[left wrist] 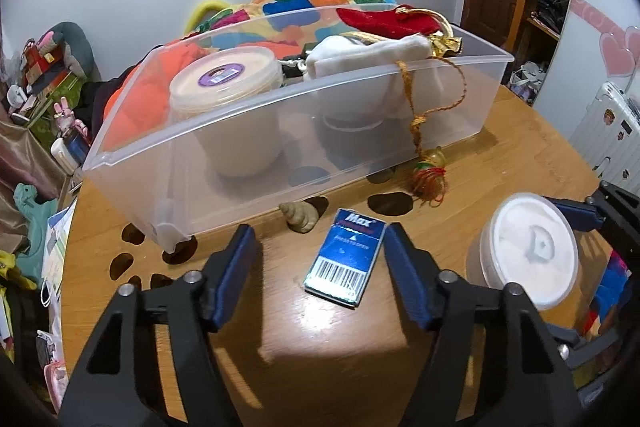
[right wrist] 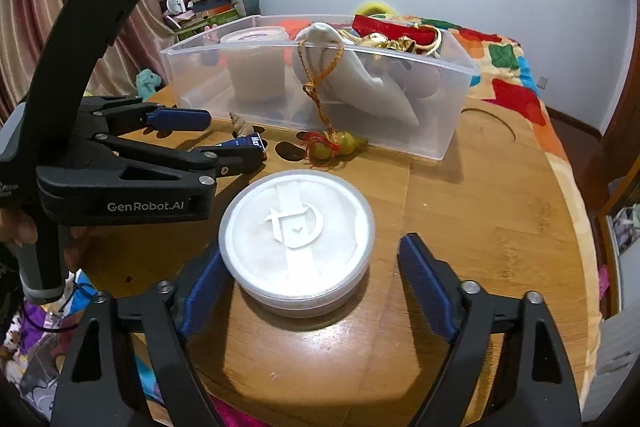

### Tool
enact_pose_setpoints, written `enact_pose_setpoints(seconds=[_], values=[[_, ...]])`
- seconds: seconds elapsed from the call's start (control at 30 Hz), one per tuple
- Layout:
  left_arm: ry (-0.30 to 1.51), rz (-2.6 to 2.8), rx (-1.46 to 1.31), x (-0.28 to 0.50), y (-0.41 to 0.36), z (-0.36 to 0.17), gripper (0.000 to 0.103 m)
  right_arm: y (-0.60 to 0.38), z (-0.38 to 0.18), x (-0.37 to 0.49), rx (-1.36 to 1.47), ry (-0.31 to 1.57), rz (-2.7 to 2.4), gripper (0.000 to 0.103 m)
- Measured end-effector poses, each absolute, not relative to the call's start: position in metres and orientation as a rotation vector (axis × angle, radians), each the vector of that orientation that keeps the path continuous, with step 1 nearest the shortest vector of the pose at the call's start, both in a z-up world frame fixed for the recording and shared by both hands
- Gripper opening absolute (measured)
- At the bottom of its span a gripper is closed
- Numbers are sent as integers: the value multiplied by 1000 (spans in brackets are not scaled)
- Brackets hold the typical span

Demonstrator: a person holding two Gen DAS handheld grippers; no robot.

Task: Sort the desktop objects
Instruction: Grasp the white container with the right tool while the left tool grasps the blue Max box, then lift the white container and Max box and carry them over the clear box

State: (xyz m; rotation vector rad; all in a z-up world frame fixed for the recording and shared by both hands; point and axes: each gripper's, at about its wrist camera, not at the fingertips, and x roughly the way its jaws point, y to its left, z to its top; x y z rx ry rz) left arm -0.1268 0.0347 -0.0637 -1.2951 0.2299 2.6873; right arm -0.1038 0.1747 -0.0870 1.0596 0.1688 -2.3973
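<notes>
Nearest the right camera, the right tongs (right wrist: 312, 275) stand apart around a white tub (right wrist: 296, 239) on the desk (right wrist: 480, 219). One pad (right wrist: 202, 287) is against or just beside the tub's wall, while the other pad shows a clear gap, so nothing is clamped yet. The tub stands upright, lid up, squarely between the fingers.

Over on the left, the left tongs (left wrist: 320, 259) are likewise apart, straddling a small blue box (left wrist: 346, 259) that lies flat. Its long axis runs roughly along the fingers, slightly skewed. One pad (left wrist: 400, 259) sits at the box's far corner, perhaps touching it, but the other is well clear (so no grip here either).

Each hand is nearer its own item, and closing on it looks like the coming move.

Just beyond the blue box lie a shell (left wrist: 300, 217) and a gourd charm (left wrist: 430, 175), its cord running up over the wall of the clear bin (left wrist: 280, 131). Inside the bin are another tub (left wrist: 224, 83) and a white pouch (left wrist: 372, 55).
</notes>
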Motion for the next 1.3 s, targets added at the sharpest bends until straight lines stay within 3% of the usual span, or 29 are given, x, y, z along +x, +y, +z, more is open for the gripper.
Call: enact_pose_setpoints(seconds=[0.2, 0.4, 0.57, 1.3], values=[[263, 2683, -1260, -123, 40, -63, 53, 179, -86, -105, 1046, 159, -2419, 62], [329, 2680, -1215, -118, 48, -63, 35, 181, -86, -106, 1042, 158, -2424, 62], [431, 2686, -1179, -114, 58, -64, 27, 184, -85, -105, 1049, 141, -2425, 62], [393, 2723, -1138, -90, 49, -56, 27, 197, -66, -101, 1018, 109, -2479, 62]])
